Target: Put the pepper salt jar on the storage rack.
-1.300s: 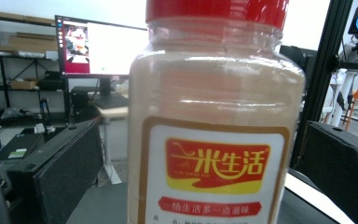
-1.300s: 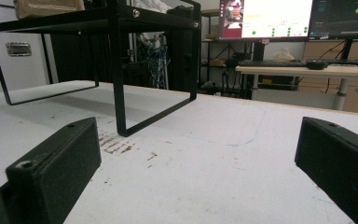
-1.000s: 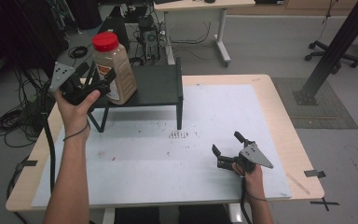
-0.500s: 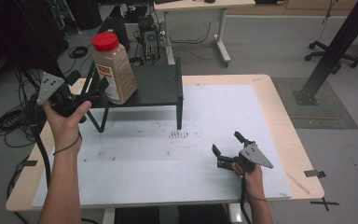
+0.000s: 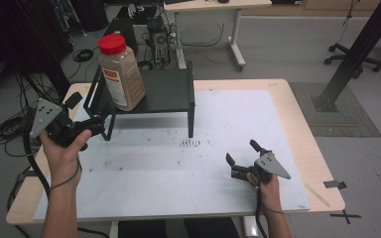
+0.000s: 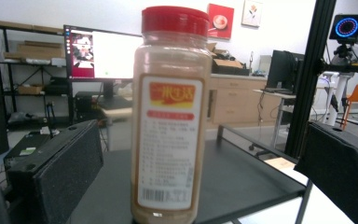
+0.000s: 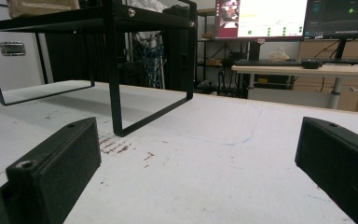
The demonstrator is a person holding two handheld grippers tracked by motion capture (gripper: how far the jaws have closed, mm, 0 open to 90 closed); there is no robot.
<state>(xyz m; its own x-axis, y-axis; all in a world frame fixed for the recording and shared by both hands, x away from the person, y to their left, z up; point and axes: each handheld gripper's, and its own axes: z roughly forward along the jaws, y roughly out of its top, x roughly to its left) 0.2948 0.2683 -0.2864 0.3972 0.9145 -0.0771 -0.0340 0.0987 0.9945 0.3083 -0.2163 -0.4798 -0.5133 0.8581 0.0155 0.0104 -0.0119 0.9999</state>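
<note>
A tall spice jar [image 5: 121, 73] with a red lid stands upright on the left end of a black metal shelf [image 5: 166, 93]. My left gripper [image 5: 86, 115] is held open in the air to the left of the shelf, pointing at the jar and apart from it. In the left gripper view the jar [image 6: 170, 116] stands between and beyond the two black fingers [image 6: 58, 170], with nothing gripped. My right gripper [image 5: 242, 151] rests open near the table's front right, aimed towards the shelf's legs [image 7: 114, 74].
A white mat [image 5: 178, 163] with brown specks covers the wooden table [image 5: 305, 148]. Cables [image 5: 10, 131] hang off the left edge. A desk [image 5: 213, 10] and a black post [image 5: 349, 54] stand on the floor behind.
My left gripper has drawn back from the jar, moving left and towards the person. The jar stays on the shelf. The right gripper has not moved.
</note>
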